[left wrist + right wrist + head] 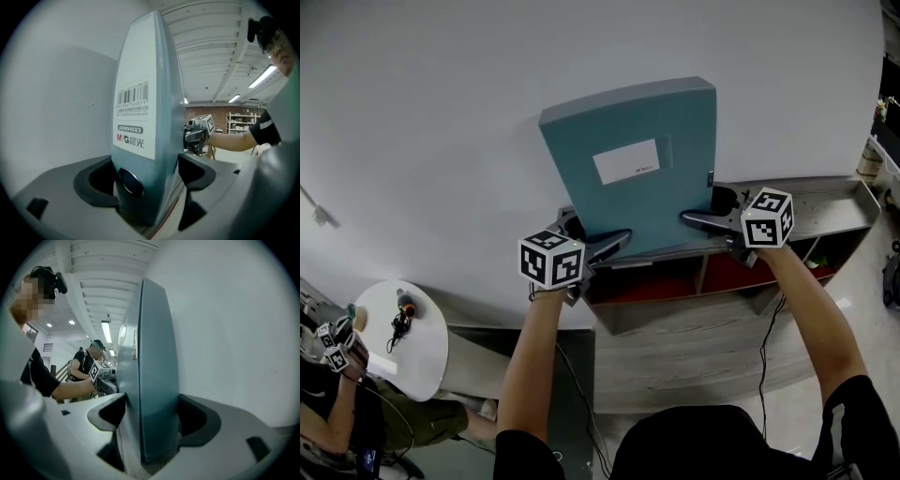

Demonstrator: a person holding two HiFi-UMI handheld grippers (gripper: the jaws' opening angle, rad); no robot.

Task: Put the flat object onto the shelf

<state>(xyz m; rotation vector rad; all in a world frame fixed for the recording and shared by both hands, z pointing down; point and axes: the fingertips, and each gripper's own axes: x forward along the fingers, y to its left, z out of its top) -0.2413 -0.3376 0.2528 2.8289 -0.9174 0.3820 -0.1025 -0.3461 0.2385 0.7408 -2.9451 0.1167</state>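
Note:
A teal file box [633, 169] with a white label stands upright on the top board of a grey wooden shelf [825, 211], close against the white wall. My left gripper [595, 234] clasps its lower left edge and my right gripper [708, 211] its lower right edge. In the left gripper view the box's barcoded spine [145, 117] fills the gap between the jaws of the left gripper [145, 183], both pressing on it. The right gripper view shows the box's narrow edge [150, 371] clamped the same way in the right gripper [150, 423].
The shelf has red-backed compartments [741, 272] below its top board. A round white table [403, 342] with small items stands at the lower left, beside another person [333, 375] holding marker cubes. The wall [441, 112] is directly behind the box.

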